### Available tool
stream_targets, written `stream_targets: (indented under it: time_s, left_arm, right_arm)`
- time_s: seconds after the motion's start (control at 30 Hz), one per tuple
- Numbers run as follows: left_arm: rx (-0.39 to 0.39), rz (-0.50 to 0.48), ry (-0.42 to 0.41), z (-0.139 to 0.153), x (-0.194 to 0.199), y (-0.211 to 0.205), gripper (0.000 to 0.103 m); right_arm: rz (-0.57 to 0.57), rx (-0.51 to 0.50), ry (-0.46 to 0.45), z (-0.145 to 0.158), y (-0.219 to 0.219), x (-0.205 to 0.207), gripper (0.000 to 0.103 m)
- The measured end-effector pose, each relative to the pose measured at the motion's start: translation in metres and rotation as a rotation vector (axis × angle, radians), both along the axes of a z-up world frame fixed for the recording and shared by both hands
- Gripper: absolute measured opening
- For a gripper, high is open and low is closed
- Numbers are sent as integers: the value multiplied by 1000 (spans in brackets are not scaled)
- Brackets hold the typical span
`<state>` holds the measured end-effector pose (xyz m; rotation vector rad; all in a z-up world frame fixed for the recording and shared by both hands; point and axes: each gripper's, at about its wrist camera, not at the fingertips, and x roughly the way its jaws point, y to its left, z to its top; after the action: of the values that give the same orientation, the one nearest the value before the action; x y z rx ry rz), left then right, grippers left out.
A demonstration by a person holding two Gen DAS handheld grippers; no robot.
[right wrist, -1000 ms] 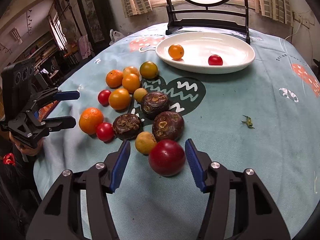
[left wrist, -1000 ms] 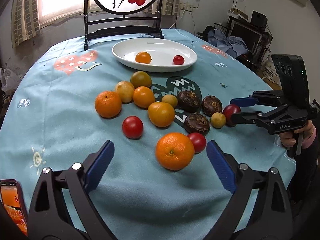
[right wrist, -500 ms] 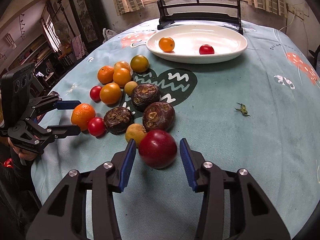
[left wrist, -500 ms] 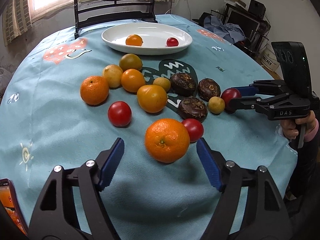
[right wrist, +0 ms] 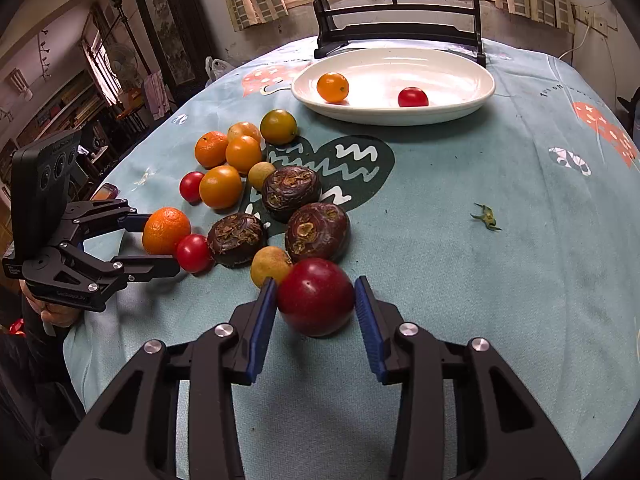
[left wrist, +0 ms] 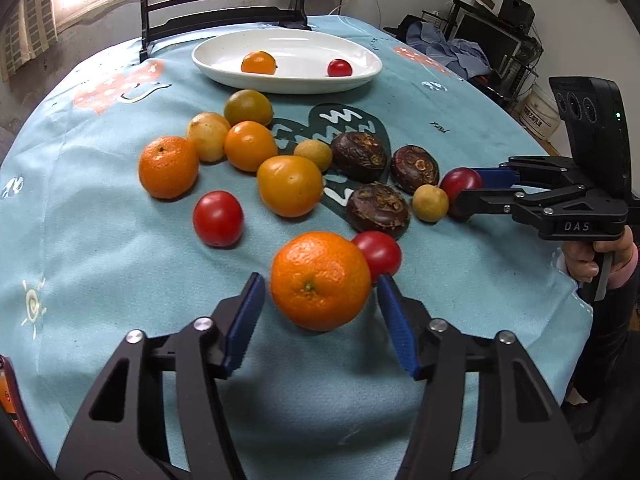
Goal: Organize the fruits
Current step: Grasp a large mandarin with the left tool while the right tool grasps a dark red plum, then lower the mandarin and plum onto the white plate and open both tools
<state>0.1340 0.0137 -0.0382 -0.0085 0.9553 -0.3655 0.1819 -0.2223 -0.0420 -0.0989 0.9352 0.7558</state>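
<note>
Here both fingers point(left wrist: 394, 320) close around fruit point(left wrist: 320, 280).

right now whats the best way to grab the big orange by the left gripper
Across its widest middle, one pad each side, coming from the near edge as the left gripper does, jaws closing around it. The big orange is round, and a red tomato touches its far right.
</note>
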Motion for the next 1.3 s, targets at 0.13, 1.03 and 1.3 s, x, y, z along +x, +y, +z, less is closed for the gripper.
stream_targets:
  time_s: [0.13,1.03,1.3]
  left_arm:
    - [6,-7,-7,1,0,-4,54]
    - [-189,169,-127,72,88,8,46]
    - [-113,337,-86,66,175,26,46]
  right_arm:
    - [-2,6,5,0,-1,1,40]
    - [-247,227,-123,45,18,92,39]
    - [-282,168,-124,31,42,141,39]
